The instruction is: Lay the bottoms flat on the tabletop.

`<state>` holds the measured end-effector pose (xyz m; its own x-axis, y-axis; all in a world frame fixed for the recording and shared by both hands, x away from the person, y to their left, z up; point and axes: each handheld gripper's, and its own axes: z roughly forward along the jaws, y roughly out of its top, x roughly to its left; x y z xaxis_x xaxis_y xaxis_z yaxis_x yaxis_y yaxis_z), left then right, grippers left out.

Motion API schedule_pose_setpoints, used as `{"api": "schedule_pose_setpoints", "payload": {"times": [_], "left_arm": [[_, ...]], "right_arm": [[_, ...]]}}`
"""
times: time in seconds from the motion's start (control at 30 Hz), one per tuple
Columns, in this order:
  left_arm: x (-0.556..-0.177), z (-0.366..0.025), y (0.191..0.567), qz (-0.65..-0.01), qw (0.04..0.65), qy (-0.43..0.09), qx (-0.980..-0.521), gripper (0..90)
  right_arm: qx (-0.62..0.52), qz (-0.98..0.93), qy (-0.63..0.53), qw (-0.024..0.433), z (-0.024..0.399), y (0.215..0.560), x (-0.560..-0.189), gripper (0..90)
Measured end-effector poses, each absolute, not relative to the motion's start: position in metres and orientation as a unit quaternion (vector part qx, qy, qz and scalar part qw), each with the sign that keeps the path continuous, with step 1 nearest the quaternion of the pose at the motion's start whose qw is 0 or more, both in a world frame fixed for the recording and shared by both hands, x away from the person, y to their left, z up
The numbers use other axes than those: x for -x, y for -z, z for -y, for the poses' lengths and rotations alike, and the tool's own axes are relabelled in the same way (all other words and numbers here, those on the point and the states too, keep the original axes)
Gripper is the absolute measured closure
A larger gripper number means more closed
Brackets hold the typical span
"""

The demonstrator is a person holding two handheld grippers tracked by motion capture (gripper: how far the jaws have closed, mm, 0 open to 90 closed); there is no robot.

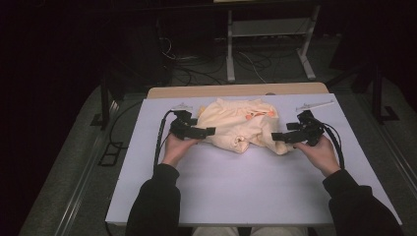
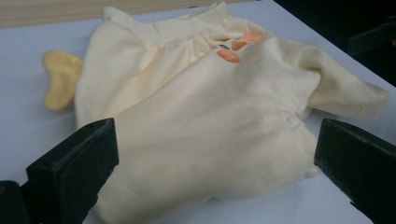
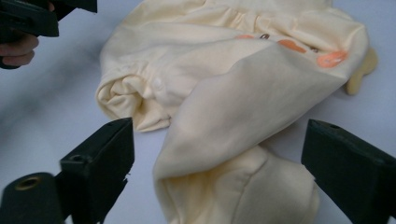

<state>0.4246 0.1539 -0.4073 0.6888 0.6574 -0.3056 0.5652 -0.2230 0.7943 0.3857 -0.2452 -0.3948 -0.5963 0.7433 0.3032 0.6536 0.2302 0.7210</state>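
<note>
The yellow garment (image 1: 242,125) lies crumpled at the table's (image 1: 221,191) far middle, between the left gripper (image 1: 209,131) and right gripper (image 1: 277,137), both with jaws apart. A grip on several bunched layers could drag the whole heap.

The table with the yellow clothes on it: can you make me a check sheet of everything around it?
Surface: white table, with a wooden strip along its far edge.
Job's things: one crumpled pale yellow garment with orange patches, lying at the far middle of the table.
Clutter: two small light-coloured items at the far corners, too small to identify.
Grippers: left hand-held gripper open, at the garment's left edge; right hand-held gripper open, at its right edge. In each gripper view the cloth lies between the jaws, which do not press on it.
Cables: a black cable trails from each gripper; more cables lie on the floor beyond.
Surroundings: dark room, white frame behind the table.
</note>
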Motion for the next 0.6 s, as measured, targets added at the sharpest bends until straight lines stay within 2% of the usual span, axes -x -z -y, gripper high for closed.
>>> {"api": "schedule_pose_setpoints", "payload": {"times": [0.27,0.6], "left_arm": [[-0.413,-0.142,0.417,-0.364,0.49,-0.03,-0.792,3.9],[-0.395,-0.13,0.431,-0.327,0.472,-0.044,-0.817,6.4]], "right_arm": [[-0.433,-0.785,-0.441,0.031,0.25,0.401,-0.365,20.1],[-0.403,-0.813,-0.42,0.027,0.232,0.411,-0.356,39.8]]}}
